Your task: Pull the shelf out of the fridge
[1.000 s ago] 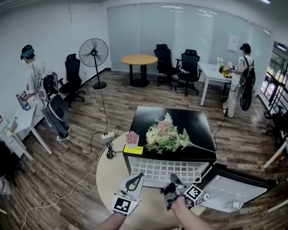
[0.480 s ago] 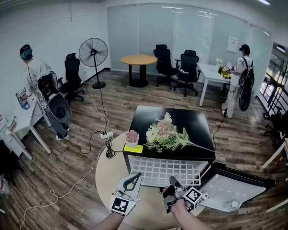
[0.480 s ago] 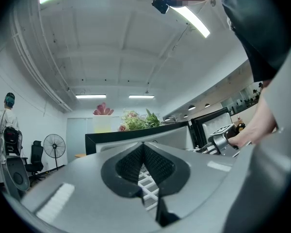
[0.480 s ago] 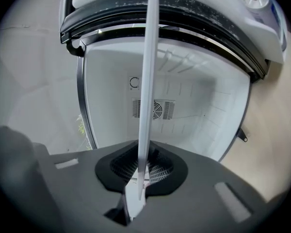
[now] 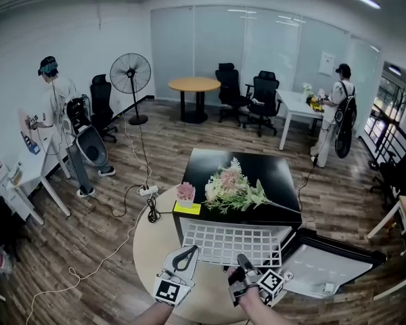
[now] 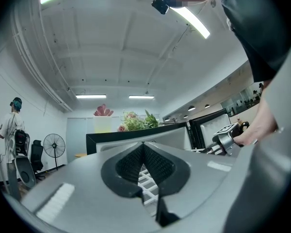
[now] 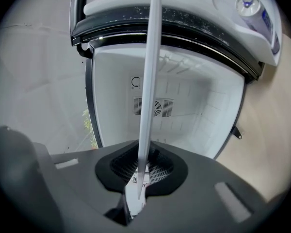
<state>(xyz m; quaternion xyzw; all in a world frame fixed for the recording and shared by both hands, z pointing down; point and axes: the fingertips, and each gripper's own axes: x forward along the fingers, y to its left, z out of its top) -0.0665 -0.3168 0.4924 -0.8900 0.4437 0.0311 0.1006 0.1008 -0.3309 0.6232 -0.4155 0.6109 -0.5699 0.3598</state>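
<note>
A small black fridge (image 5: 257, 175) stands with its door (image 5: 325, 266) swung open to the right. Its white wire shelf (image 5: 233, 241) sticks out of the front, level. My right gripper (image 5: 242, 263) is shut on the shelf's near edge. In the right gripper view the shelf (image 7: 149, 81) shows edge-on as a thin white bar clamped in the right gripper (image 7: 139, 171), with the white fridge interior (image 7: 194, 110) behind. My left gripper (image 5: 187, 254) hovers left of the shelf's front, shut and holding nothing. The left gripper view shows the left gripper (image 6: 143, 152) with the shelf's grid (image 6: 148, 182) behind it.
Artificial flowers (image 5: 233, 189) and a small pink plant (image 5: 185, 195) lie on the fridge top. The fridge sits on a round beige surface (image 5: 149, 249). A can (image 7: 247, 4) sits in the door. Cables (image 5: 132, 195), a fan (image 5: 130, 73), chairs, tables and two people stand farther off.
My right gripper has drawn slightly toward me with the shelf, which sticks out a little further. The left gripper has stayed put. The person at the far left has stepped to the right.
</note>
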